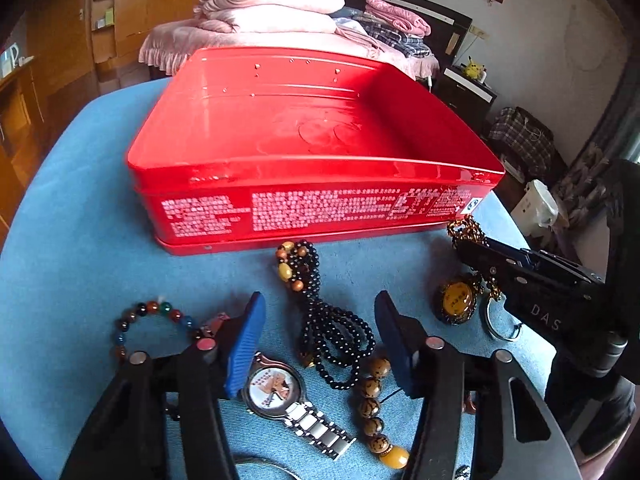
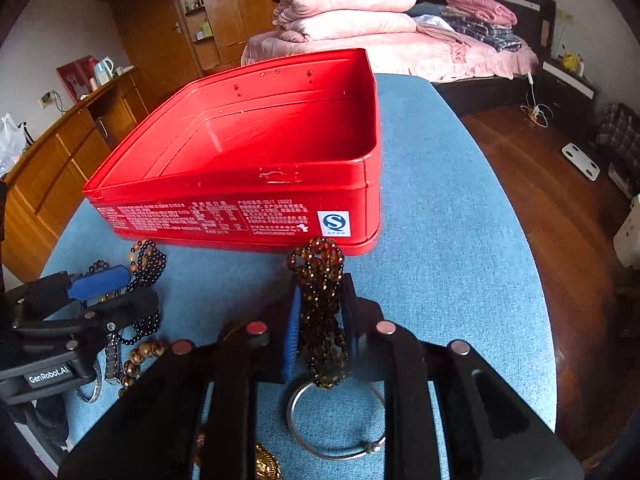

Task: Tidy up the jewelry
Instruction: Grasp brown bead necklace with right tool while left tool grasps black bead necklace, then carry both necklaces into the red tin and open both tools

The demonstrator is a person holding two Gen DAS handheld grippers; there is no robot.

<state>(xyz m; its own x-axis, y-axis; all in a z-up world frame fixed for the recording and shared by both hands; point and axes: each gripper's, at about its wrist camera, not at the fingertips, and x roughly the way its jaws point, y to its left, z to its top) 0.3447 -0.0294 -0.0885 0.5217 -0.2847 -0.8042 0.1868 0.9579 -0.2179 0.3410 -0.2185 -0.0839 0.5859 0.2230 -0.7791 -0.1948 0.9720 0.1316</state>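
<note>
An open red tin box [image 1: 312, 128] stands on the blue cloth, also in the right wrist view [image 2: 240, 152]. My left gripper [image 1: 320, 316] is open above a black bead necklace [image 1: 332, 332], with a wristwatch [image 1: 276, 390] and a brown wooden bead bracelet [image 1: 372, 404] just below it. My right gripper [image 2: 320, 320] is shut on a brown bead necklace [image 2: 320, 304], held just above the cloth in front of the box; the same gripper shows in the left wrist view [image 1: 472, 240]. A multicoloured bead bracelet [image 1: 152, 320] lies at the left.
An amber pendant [image 1: 456, 300] and a silver bangle [image 2: 332, 420] lie on the blue table [image 2: 440, 200] under the right gripper. Behind the table are a bed with pink bedding [image 2: 360, 20], wooden cabinets [image 2: 60, 152] and wood floor [image 2: 540, 184].
</note>
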